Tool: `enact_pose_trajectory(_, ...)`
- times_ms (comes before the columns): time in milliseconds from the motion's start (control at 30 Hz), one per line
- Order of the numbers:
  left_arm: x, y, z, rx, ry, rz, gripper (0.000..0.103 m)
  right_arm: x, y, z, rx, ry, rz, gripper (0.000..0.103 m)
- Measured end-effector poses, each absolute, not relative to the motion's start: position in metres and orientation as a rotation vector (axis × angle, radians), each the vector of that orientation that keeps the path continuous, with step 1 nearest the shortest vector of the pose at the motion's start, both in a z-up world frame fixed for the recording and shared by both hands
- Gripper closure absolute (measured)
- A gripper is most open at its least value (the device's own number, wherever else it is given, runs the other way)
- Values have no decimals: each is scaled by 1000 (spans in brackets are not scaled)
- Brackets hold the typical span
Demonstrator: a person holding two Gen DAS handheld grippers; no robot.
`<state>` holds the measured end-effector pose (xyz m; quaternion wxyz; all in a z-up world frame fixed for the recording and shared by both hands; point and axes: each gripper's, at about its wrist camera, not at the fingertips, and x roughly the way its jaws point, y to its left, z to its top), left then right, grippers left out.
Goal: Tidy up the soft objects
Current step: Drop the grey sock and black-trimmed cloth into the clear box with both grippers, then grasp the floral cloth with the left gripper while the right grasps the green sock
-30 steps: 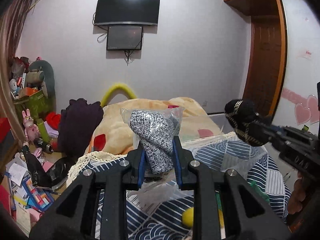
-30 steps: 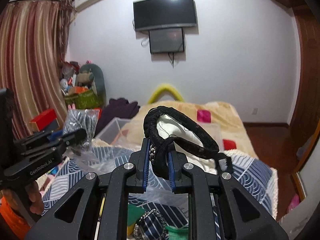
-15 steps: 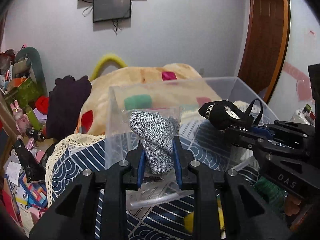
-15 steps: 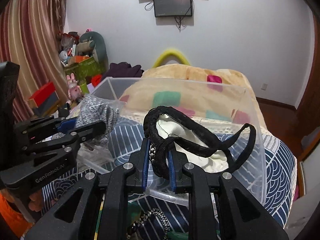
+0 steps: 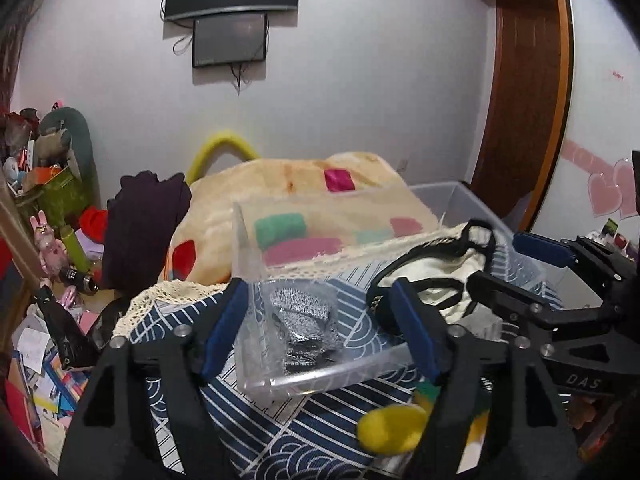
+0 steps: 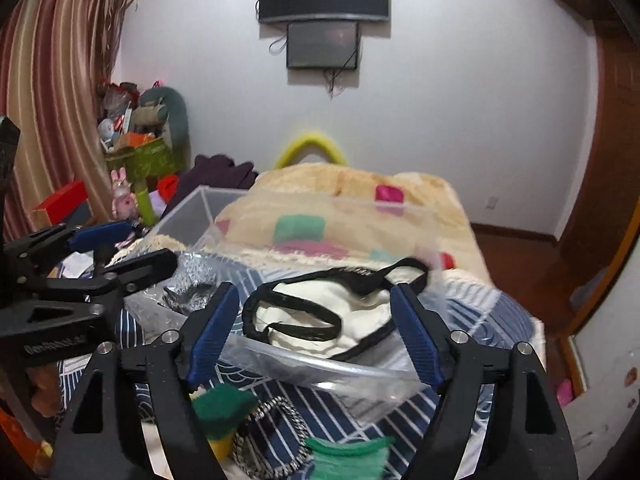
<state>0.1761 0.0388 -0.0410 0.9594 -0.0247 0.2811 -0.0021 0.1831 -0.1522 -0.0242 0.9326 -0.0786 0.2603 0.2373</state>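
Note:
A clear plastic bin (image 5: pixel 320 376) stands on the blue patterned bedspread. Inside it lie a grey knit item in a clear bag (image 5: pixel 304 320) and a black-and-white cloth piece with black straps (image 5: pixel 436 276). My left gripper (image 5: pixel 320 332) is open and empty, its jaws spread above the bin's near edge around the grey item. My right gripper (image 6: pixel 316 332) is open and empty over the black-and-white piece (image 6: pixel 320 312). The grey item (image 6: pixel 188 284) shows at the left in the right wrist view. Each gripper shows in the other's view: the right (image 5: pixel 532 276), the left (image 6: pixel 116 248).
Loose items lie in front of the bin: a yellow ball (image 5: pixel 392 424), a green sponge (image 6: pixel 224 404), a braided black-and-white band (image 6: pixel 272 436), a green cloth (image 6: pixel 344 456). A cream blanket (image 5: pixel 304 192) and dark garment (image 5: pixel 144 224) lie behind. Clutter fills the floor at left (image 5: pixel 36 344).
Both grippers have opened and let go; the grey bagged item and the black-and-white piece now lie in the clear bin. Both grippers have come lower over the bin.

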Motion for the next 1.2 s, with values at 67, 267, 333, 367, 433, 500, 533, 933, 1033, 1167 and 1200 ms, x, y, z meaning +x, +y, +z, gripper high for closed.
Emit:
enact_pose_trajectory(67, 168, 40, -33, -56, 547, 5, 12, 175, -158, -16, -161, 503, 480, 21)
enact_pose_trajectory(267, 134, 41, -24, -80, 487, 6, 0, 154, -175, -6, -137, 466, 488, 19)
enact_pose_trajectory(333, 126, 39, -30, -79, 502, -2, 0, 147, -179, -10, -142, 466, 474, 19)
enact_pose_trajectory(367, 122, 39, -35, -76, 508, -4, 0, 143, -182, -14, -148, 469, 465, 19)
enact_pose_trajectory(433, 114, 38, -45, -67, 525, 1, 0, 138, -189, -22, -153, 480, 446, 19)
enact_pose_trajectory(500, 107, 40, -59, -72, 551, 8, 0, 135, -195, -33, -155, 515, 437, 19)
enact_pose_trajectory(533, 104, 41, -67, -77, 571, 8, 0, 135, -197, -36, -155, 529, 434, 19)
enact_pose_trajectory(933, 87, 37, -116, -95, 645, 1, 0, 137, -207, -92, -131, 720, 445, 31)
enact_pose_trajectory(1033, 82, 38, -117, -125, 632, -23, 2, 136, -206, -97, -128, 754, 477, 56)
enact_pose_trajectory(1167, 84, 34, -123, -125, 662, -66, 34, 131, -206, -98, -138, 748, 486, 67)
enact_pose_trajectory(1200, 86, 34, -125, -120, 679, -63, 41, 132, -207, -97, -139, 744, 487, 72)
